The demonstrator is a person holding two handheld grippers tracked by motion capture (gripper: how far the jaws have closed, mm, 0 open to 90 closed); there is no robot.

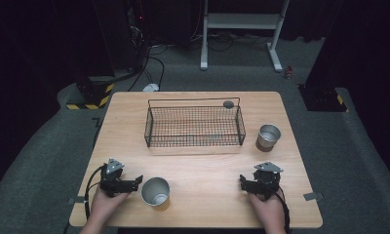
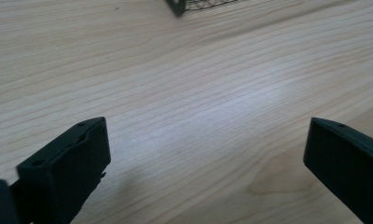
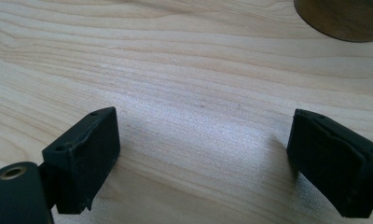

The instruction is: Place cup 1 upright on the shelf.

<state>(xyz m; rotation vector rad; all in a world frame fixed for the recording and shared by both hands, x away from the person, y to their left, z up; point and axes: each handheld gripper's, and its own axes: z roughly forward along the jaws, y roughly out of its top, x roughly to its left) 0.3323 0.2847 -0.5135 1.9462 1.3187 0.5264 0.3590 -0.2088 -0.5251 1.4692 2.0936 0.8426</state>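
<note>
Fingers of both grippers spread wide, empty; near cup (image 3: 343, 18) cut off at frame edge.

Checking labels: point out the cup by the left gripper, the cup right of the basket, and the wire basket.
near metal cup (image 1: 155, 190), high view, inner wall.
far metal cup (image 1: 269, 135), high view, inside of the cup.
wire basket (image 1: 194, 144), high view, front rim.

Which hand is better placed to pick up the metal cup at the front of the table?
Left. The left gripper is open right beside the front cup; the right gripper, also open, is farther from it.
</note>
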